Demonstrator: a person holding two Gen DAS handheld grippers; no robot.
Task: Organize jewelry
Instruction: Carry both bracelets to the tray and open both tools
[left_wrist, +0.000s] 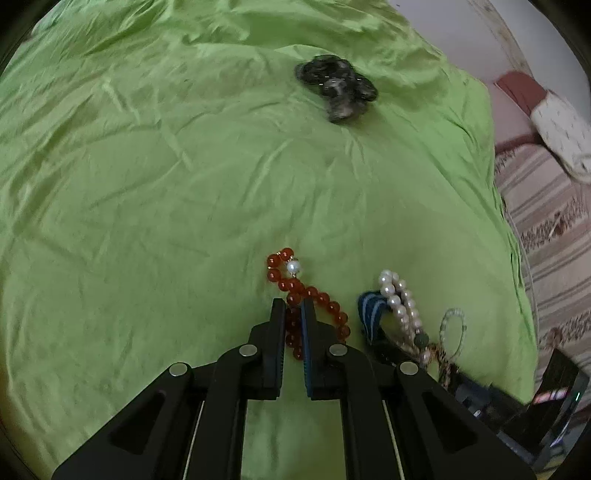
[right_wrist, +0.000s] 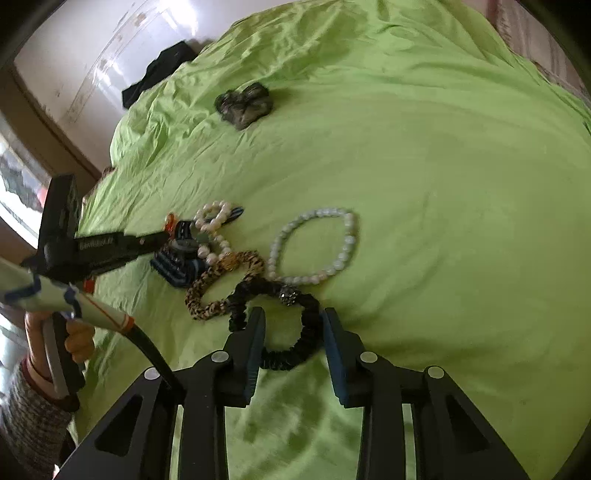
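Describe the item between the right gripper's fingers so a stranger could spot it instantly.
On the green sheet, find the jewelry pile nearest the right gripper. The black scrunchie loops between its fingers, beside the leopard scrunchie and below the pale bead bracelet. It alone is black, ruffled fabric with one sparkly bead.

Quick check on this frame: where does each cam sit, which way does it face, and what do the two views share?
Left wrist: on the left gripper, looking down along its fingers at the red bead bracelet they pinch on the green sheet.
Right wrist: on the right gripper, facing the black scrunchie between its open fingers; a hand holding the left gripper shows at left.
Shared: the sheet, pearl bracelet, dark bundle.
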